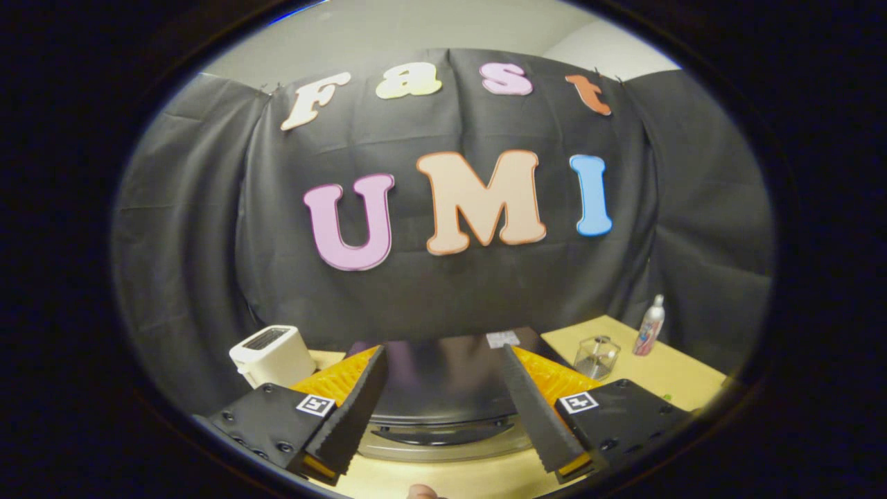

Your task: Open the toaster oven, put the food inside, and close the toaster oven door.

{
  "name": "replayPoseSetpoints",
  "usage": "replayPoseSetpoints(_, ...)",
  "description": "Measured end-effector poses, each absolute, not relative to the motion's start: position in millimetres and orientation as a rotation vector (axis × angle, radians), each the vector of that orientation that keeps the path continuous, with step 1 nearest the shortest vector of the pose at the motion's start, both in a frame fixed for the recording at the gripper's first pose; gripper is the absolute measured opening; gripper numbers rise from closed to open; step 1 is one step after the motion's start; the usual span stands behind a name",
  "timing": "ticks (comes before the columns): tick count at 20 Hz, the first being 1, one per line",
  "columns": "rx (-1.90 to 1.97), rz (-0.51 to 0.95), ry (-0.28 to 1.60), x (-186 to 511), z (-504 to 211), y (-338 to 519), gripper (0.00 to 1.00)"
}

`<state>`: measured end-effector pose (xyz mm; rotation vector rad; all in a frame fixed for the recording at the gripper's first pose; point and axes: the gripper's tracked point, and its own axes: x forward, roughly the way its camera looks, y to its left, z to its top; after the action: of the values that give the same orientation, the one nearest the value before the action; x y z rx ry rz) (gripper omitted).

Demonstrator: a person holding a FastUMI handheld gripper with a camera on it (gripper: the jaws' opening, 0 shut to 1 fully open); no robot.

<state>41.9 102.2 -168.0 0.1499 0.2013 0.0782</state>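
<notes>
The toaster oven (pixel 443 395) sits right below and just ahead of me, seen from above: a dark glossy top with a small label at its back, a silver front band and a dark curved handle (pixel 443 435) on the side nearest me. My gripper (pixel 443 351) is open, its fingers (pixel 353 409) spread wide over the oven's top with nothing between them. The oven's top and handle show in the gap between the fingers. From this angle I cannot tell how the door stands.
A white pop-up toaster (pixel 272 355) stands on the wooden table (pixel 679 378) beyond the left finger. Beyond the right finger are a clear glass jar (pixel 596 357) and a slim spray bottle (pixel 649 326). A fingertip (pixel 423 492) of a person shows at the near table edge.
</notes>
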Motion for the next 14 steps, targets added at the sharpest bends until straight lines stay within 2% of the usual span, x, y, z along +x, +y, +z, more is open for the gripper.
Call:
replayPoseSetpoints(7,0.087,0.097,0.333,45,-238,120,1.00)
replayPoseSetpoints(14,0.064,0.106,0.297,29,-244,118,1.00)
